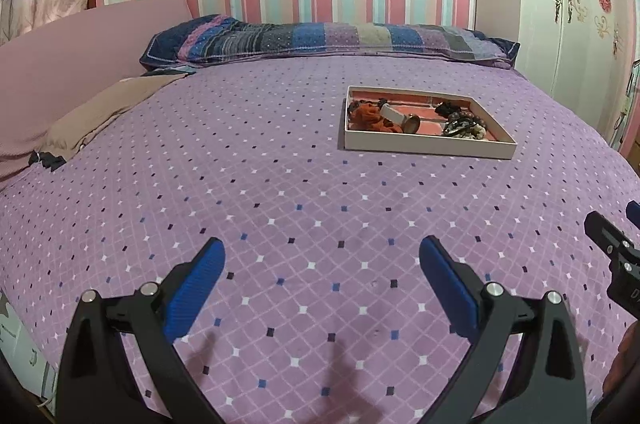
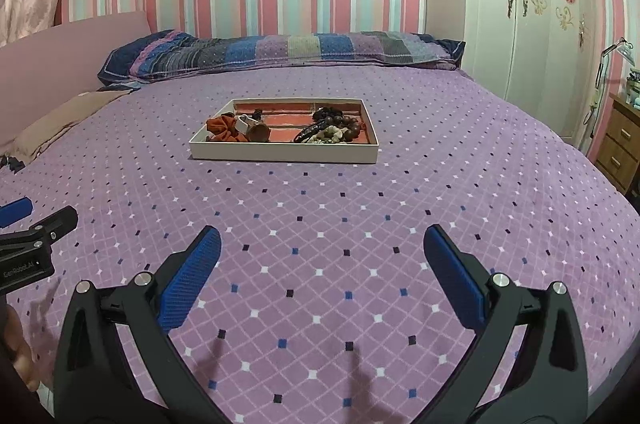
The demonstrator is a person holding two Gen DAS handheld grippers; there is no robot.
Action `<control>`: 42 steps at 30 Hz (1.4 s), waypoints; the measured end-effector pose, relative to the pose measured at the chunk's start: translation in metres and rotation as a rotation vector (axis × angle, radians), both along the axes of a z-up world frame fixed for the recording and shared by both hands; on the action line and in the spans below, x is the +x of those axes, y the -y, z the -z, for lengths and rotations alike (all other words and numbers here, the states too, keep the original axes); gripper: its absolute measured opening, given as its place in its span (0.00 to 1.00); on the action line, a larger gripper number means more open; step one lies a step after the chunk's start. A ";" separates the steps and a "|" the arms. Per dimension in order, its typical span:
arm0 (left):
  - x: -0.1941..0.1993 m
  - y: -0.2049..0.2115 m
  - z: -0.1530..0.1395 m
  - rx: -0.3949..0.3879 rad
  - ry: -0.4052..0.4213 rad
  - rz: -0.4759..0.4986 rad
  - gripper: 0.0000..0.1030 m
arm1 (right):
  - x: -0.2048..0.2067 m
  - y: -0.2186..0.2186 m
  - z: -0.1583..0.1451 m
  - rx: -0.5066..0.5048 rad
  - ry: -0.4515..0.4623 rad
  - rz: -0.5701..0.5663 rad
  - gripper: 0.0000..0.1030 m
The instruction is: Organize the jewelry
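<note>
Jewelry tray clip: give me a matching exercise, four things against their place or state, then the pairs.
Things:
1. rust-red scrunchie
2. bead bracelets
3. right claw
4. striped pillow

Places or states:
A. right part of the tray
B. far end of the bed
C. left part of the tray
D. open, empty, above the bedspread

Pairs: 1-C, 2-A, 3-D, 4-B

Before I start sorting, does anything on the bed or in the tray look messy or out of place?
Nothing is spilled: the tray sits flat on the bedspread. Inside, though, the beaded bracelets lie heaped together at the right, and the rust scrunchie is bunched against other items at the left.
</note>
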State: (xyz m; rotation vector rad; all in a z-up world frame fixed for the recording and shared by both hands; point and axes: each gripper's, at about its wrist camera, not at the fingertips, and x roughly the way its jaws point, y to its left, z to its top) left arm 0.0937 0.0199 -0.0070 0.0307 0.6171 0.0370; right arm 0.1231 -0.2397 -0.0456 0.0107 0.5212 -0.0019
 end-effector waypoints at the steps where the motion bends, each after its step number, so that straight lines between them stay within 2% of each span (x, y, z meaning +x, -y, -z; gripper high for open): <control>1: 0.000 0.000 0.000 0.002 0.002 0.000 0.93 | 0.000 0.000 0.000 -0.002 0.000 0.001 0.96; 15: 0.002 0.003 -0.002 0.014 0.014 -0.002 0.93 | -0.002 -0.006 -0.003 -0.034 0.020 0.004 0.96; 42: 0.001 0.007 -0.005 0.029 0.029 0.001 0.93 | -0.004 -0.001 -0.008 -0.028 0.029 0.019 0.96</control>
